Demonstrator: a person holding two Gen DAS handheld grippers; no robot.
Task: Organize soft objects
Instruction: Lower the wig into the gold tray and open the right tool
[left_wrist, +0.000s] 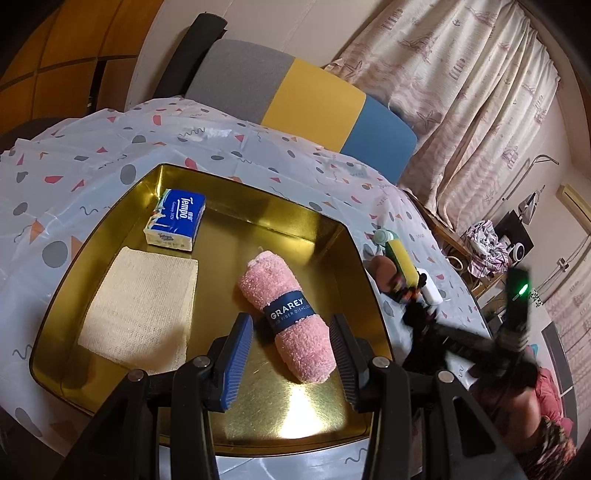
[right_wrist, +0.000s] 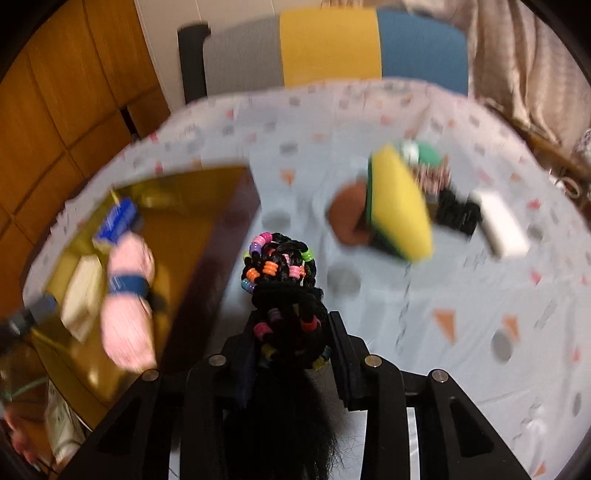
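Currently the left gripper (left_wrist: 291, 328), jaws apart, straddles the rolled pink microfiber towel (left_wrist: 286, 314) inside the gold metal tray (left_wrist: 317, 221). Right gripper (right_wrist: 291, 332) clamps a black beaded braid (right_wrist: 284, 288) beside that tray.

"Tempo" on tissue pack (left_wrist: 176, 220), "GRAREY" on pink towel's band (left_wrist: 289, 312)

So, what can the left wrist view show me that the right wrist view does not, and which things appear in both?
Only the left wrist view shows the open left gripper astride the pink towel roll, clearly.

Only the right wrist view shows the right gripper shut on the black beaded braid.

Both show the gold tray holding the Tempo tissue pack and beige cloth, and the yellow sponge outside it.
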